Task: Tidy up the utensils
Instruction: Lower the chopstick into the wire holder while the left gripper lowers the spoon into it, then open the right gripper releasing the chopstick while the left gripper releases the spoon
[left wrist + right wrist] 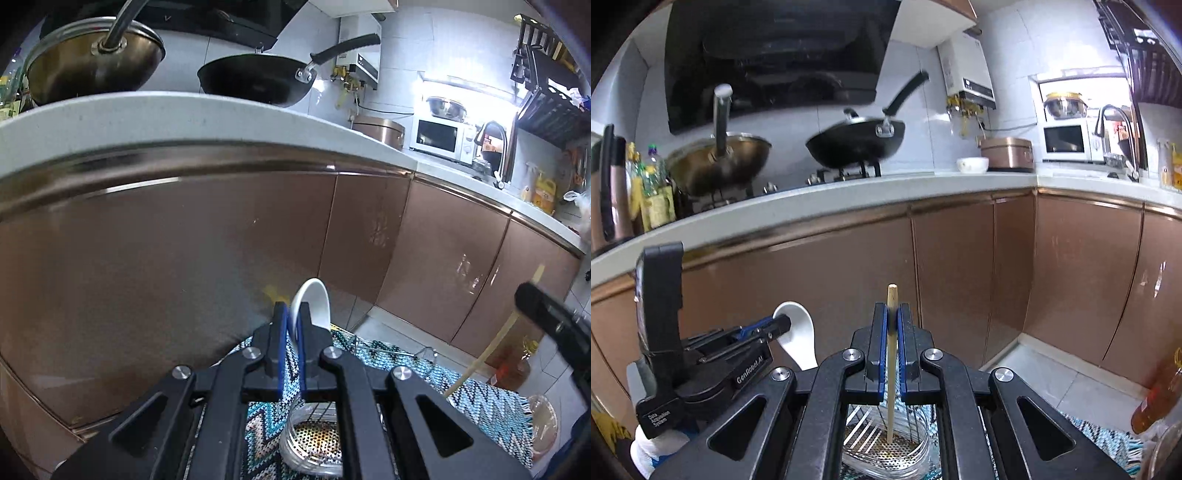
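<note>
Left wrist view: the left gripper [291, 314] is clamped on a white spoon [312, 302], whose bowl stands up above the fingertips. Right wrist view: the right gripper [893, 314] is clamped on a chopstick [891, 369], upright, its lower end inside the holder [886, 454]. The holder, a clear tub with a perforated base, sits on a zigzag mat [480, 398] below both grippers. Beyond it stand brown cabinets [184, 258] under a white counter [184, 118].

Your left tool [783, 326], right tool [892, 317]: black linkage arms, blue pads [883, 347], silver screws [851, 355], white "GenRobot.AI" lettering [750, 370].
</note>
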`<state>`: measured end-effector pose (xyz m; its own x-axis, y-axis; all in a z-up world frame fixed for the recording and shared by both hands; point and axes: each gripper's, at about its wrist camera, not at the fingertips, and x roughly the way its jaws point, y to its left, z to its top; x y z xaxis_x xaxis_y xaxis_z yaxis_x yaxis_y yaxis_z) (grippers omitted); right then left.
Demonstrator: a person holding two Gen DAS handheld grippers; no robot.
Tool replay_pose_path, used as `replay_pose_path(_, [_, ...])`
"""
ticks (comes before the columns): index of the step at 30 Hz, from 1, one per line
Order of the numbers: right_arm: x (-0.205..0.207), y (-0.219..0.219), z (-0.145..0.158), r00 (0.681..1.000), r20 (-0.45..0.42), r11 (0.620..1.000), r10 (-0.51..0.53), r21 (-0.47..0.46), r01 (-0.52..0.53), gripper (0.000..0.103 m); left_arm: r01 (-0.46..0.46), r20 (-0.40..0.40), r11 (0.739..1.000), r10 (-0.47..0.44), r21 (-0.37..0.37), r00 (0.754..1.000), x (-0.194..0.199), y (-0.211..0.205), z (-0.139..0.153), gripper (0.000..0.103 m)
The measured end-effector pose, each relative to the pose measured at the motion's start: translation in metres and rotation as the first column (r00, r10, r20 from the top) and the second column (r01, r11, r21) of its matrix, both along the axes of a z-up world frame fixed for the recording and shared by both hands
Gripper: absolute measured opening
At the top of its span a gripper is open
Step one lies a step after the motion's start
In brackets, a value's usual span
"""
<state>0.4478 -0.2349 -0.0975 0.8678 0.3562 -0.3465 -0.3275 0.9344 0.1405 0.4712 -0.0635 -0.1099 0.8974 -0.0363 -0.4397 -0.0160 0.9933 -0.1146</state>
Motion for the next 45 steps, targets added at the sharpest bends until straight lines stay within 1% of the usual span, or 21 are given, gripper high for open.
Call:
replay_pose_path(6, [0.012,0.004,-0.037,0.999,-0.046,0.999,-0.011,-0.032,0.01,0.005,-0.002,0.006,1.0,0.002,0.028,1.0,0.009,-0.013,-0.024,0.004])
replay_pose_path(9, [0.012,0.002,-0.051,0.998,-0.067,0.999,-0.015,-0.037,0.013,0.005,0.001,0.005,0.999,-0.001,0.037,1.0,0.008,-0.015,-0.036,0.006])
replay_pose_path(11, [0.011,0.002,-0.057,0.997,-0.079,0.999,-0.016,-0.041,0.013,0.006,0.005,0.016,0.999,-0.006,0.036,1.0,0.005,-0.015,-0.039,0.007])
replay_pose_path(12, [0.01,0.002,-0.059,0.996,-0.085,0.999,-0.016,-0.043,0.012,0.007,0.013,0.019,0.999,-0.014,0.035,1.0,0.003,-0.015,-0.039,0.007])
replay_pose_path(14, [0.007,0.001,-0.06,0.996,-0.091,0.999,-0.017,-0.046,0.013,0.015,0.037,0.013,0.999,-0.037,0.029,0.999,-0.002,-0.014,-0.04,0.01])
replay_pose_path(15, [0.005,0.001,-0.06,0.996,-0.091,0.999,-0.02,-0.048,0.016,0.022,0.049,0.009,0.999,-0.049,0.023,0.999,-0.004,-0.014,-0.039,0.02])
replay_pose_path(16, [0.003,0.001,-0.059,0.996,-0.09,0.999,-0.023,-0.05,0.018,0.029,0.065,0.008,0.998,-0.065,0.012,0.998,-0.007,-0.013,-0.038,0.03])
replay_pose_path(18, [-0.002,-0.001,-0.056,0.995,-0.091,0.998,-0.028,-0.049,0.024,0.036,0.067,0.025,0.998,-0.067,0.014,0.997,-0.015,-0.011,-0.033,0.035])
replay_pose_path(24, [-0.017,-0.006,-0.045,0.995,-0.092,0.998,-0.044,-0.052,0.04,0.037,0.083,0.04,0.997,-0.083,0.011,0.996,-0.036,-0.005,-0.011,0.036])
replay_pose_path(30, [-0.047,-0.013,-0.027,0.996,-0.078,0.998,-0.051,-0.044,0.048,0.037,0.066,0.072,0.998,-0.067,0.008,0.995,-0.074,0.015,0.014,0.036])
replay_pose_path(33, [-0.067,-0.016,-0.017,0.996,-0.072,0.998,-0.049,-0.04,0.046,0.037,0.063,0.08,0.998,-0.064,0.02,0.995,-0.098,0.024,0.024,0.036])
replay_pose_path(39, [-0.114,-0.021,-0.001,0.997,-0.066,0.999,-0.047,-0.031,0.045,0.037,0.064,0.041,0.998,-0.065,0.022,0.997,-0.143,0.044,0.038,0.037])
replay_pose_path(40, [-0.121,-0.022,0.002,0.997,-0.064,0.999,-0.047,-0.03,0.045,0.037,0.069,0.027,0.997,-0.069,0.024,0.997,-0.152,0.047,0.04,0.039])
replay_pose_path(44, [-0.151,-0.027,0.011,0.997,-0.067,0.999,-0.049,-0.016,0.048,0.037,0.069,0.015,0.997,-0.069,0.033,0.998,-0.183,0.056,0.043,0.042])
replay_pose_path(45, [-0.159,-0.028,0.014,0.997,-0.066,0.999,-0.051,-0.016,0.05,0.037,0.069,0.011,0.997,-0.069,0.033,0.998,-0.191,0.058,0.043,0.044])
